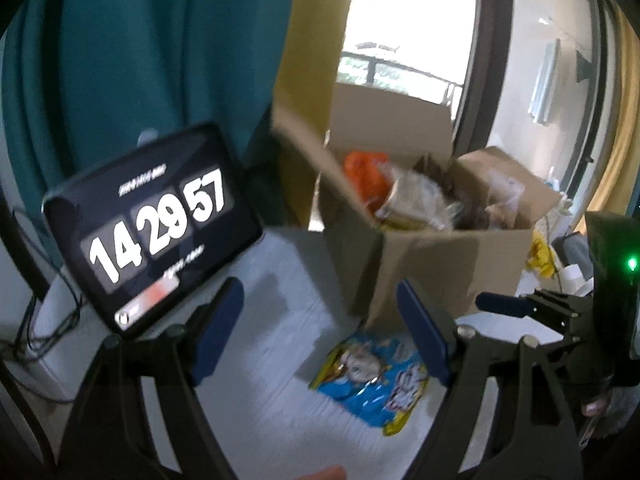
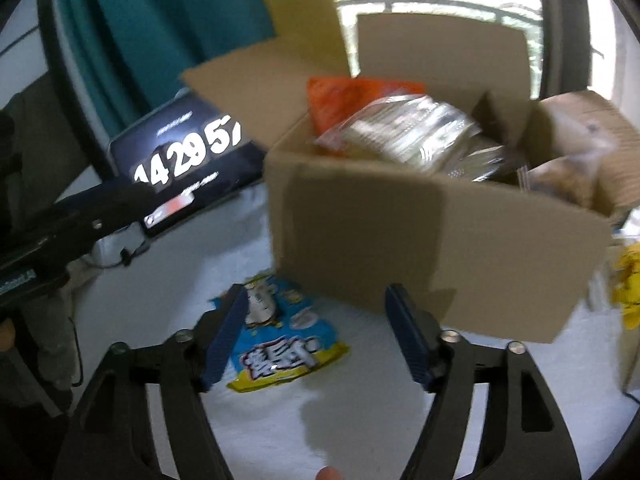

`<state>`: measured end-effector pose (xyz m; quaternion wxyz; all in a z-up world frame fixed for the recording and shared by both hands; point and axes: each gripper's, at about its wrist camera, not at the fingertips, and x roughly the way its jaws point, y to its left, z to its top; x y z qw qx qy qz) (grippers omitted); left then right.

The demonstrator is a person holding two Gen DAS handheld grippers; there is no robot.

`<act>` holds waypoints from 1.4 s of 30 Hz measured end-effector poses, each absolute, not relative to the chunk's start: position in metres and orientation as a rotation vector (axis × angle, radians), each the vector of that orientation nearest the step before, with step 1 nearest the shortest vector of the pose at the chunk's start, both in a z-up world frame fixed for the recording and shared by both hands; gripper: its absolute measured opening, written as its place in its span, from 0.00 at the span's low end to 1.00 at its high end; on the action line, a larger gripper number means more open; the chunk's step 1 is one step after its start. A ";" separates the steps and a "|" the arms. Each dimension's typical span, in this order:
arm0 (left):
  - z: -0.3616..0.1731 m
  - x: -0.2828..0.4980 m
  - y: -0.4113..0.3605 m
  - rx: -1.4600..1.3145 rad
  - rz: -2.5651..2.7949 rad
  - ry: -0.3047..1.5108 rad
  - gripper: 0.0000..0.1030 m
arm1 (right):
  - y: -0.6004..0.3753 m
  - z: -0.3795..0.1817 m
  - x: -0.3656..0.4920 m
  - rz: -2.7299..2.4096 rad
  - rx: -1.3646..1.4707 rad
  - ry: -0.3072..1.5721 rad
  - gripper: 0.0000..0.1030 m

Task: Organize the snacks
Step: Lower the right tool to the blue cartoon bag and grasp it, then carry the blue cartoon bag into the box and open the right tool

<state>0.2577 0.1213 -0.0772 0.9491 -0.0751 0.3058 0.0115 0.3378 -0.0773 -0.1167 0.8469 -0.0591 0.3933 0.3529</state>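
White table (image 1: 280, 320): work surface, spread below and ahead of both grippers.

Teal curtain (image 1: 152, 48): hangs at the back, up and to the left of the left gripper.

Cardboard box (image 2: 420, 248): flaps open, standing on the table straight ahead of the right gripper and ahead-right of the left gripper. Packed with snack bags, among them an orange packet (image 2: 344, 100) at the back left corner and a clear wrapped pack (image 2: 412, 132) lying across the top; further contents too blurred to name.

Clock tablet (image 1: 156, 224): propped at a tilt, ahead-left of the left gripper, left of the box, display reading 14 29 57.

Blue snack bag (image 2: 280, 340): flat on the table beside the box's near corner. Partly behind the left finger of the right gripper and in the gap between its fingers; in the left wrist view (image 1: 372, 380) just inside the right finger.

Yellow item (image 2: 628, 288): far right of the box, indistinct.

Left gripper (image 1: 320, 328): fingers spread wide, empty, above the table.

Right gripper (image 2: 314, 336): fingers spread wide, empty, above the bag; whether it touches cannot be told.
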 end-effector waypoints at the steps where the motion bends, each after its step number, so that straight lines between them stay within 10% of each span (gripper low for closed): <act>1: -0.085 0.257 0.126 -0.164 0.030 0.635 0.78 | -0.071 -0.124 0.337 0.765 -0.131 0.846 0.77; 19: -0.161 0.259 0.169 -0.262 0.123 0.769 0.78 | -0.012 -0.188 0.334 0.790 -0.286 0.916 0.90; 42: -0.115 0.228 0.165 -0.257 0.170 0.651 0.78 | -0.038 -0.149 0.267 0.910 -0.285 0.843 0.63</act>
